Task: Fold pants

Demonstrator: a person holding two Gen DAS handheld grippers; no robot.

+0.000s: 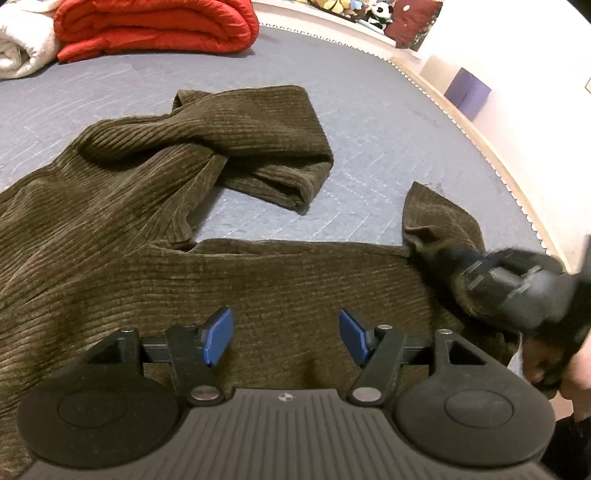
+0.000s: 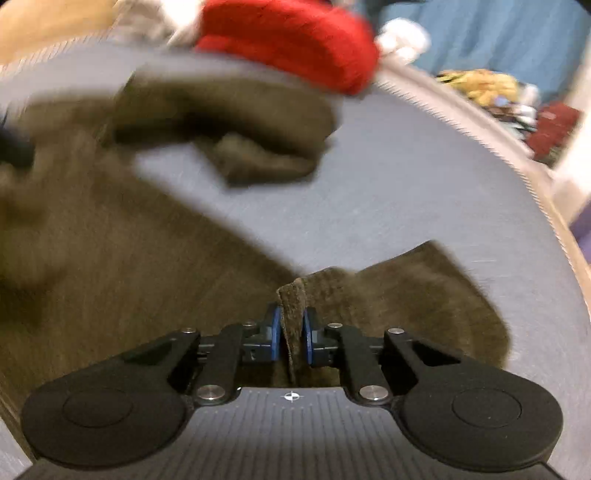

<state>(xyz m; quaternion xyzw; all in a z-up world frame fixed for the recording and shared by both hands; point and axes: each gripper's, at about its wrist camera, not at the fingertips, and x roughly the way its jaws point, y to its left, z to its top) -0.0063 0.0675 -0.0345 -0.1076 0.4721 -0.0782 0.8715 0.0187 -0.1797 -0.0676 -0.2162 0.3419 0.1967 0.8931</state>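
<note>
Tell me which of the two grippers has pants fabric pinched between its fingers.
The right gripper: its blue fingers clamp a fold of the brown pants. The left gripper stands open above the cloth, gripping nothing.

Home bedroom: quilted bed (image 1: 369, 122); red comforter (image 1: 155, 26); plush toys (image 1: 376, 14)

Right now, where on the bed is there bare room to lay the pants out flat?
Bare grey bedspread lies between the pants and the bed's right edge, and in the notch between the two legs. The far left is crowded by the red quilt and the white blanket.
</note>
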